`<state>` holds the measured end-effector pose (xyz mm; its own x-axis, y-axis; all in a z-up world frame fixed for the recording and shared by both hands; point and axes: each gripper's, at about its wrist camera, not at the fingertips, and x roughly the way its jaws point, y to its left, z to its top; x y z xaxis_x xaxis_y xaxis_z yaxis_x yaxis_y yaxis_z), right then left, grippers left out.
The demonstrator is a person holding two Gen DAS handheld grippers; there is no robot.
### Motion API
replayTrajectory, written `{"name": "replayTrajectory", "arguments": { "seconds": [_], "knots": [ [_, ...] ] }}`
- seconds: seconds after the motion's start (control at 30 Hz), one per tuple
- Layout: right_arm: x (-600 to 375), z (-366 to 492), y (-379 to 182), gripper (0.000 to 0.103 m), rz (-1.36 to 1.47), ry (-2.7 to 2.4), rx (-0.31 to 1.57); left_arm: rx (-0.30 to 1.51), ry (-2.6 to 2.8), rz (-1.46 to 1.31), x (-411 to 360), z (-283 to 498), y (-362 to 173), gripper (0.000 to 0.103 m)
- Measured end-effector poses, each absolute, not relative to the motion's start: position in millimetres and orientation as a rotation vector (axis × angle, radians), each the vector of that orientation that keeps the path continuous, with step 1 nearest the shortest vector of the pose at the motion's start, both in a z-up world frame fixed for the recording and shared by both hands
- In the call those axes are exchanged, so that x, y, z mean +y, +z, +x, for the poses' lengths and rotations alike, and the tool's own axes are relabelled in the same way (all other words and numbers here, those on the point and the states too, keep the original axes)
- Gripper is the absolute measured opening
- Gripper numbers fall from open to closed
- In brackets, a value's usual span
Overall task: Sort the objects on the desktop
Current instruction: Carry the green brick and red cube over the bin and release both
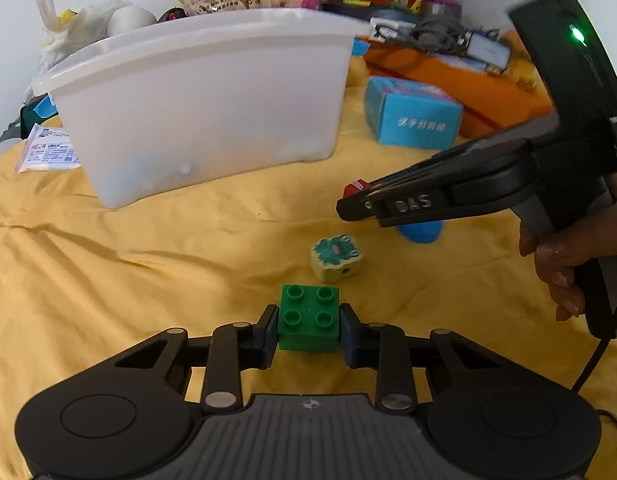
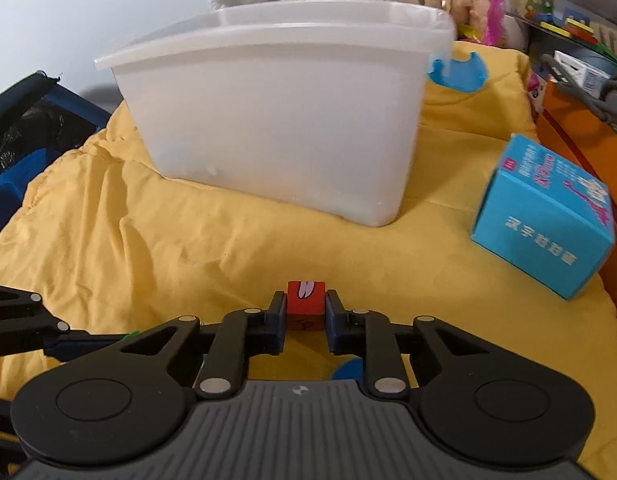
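Ahead of both tongs, toward the far side of the yellow cloth (image 2: 188, 240) that covers the table, stands the white bin (image 2: 276, 120), upright, its open top facing up and its long side turned toward both cameras. That is the relation the coming move turns on: each held piece has to travel forward and up over the near rim.

Left tongs (image 1: 308, 322) are clamped on the green brick (image 1: 308, 318), studs up, pads pressing its two side faces. Right tongs (image 2: 306, 312) are clamped on the red block (image 2: 306, 300), a small cube with a printed top face. In the left view the right tongs reach in from the right edge with the red block showing at their tip, closer to the bin than the left pair.

By my judgement the right hand is the nearer one, so it should probably go first, rising enough to clear the rim before it lets go. The left would follow along the same line.

Loose on the cloth between the two tongs lies a frog eraser (image 1: 336, 258), with a blue piece (image 1: 422, 232) just beyond it under the right tongs. A blue box (image 2: 544, 216) sits tilted near the right edge, apart from the bin. These appear to be not yet sorted.

How much the bin already holds I cannot tell through its cloudy wall.
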<state>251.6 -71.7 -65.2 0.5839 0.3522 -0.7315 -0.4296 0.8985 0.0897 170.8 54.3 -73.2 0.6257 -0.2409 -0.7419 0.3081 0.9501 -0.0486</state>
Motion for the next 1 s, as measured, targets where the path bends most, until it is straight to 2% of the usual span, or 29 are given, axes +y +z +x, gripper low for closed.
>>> {"name": "replayTrajectory", "arguments": {
  "seconds": [0.23,0.57,0.8,1.0],
  "knots": [
    [-103.5,225.0,-15.4,0.022,-0.103,0.481,0.708,0.706,-0.278,0.067,74.0,157.8,-7.3,0.034],
    [-92.3,245.7,46.6,0.022,-0.077,0.515,0.531,0.525,-0.2,0.057,89.1,217.1,64.8,0.034],
    [-76.4,275.7,66.4,0.022,-0.141,0.508,0.453,0.479,-0.155,0.035,96.2,261.3,85.4,0.034],
    [-65.4,313.8,56.2,0.022,-0.143,0.467,0.494,0.541,-0.166,0.03,91.5,304.5,69.6,0.035]
  ]
}}
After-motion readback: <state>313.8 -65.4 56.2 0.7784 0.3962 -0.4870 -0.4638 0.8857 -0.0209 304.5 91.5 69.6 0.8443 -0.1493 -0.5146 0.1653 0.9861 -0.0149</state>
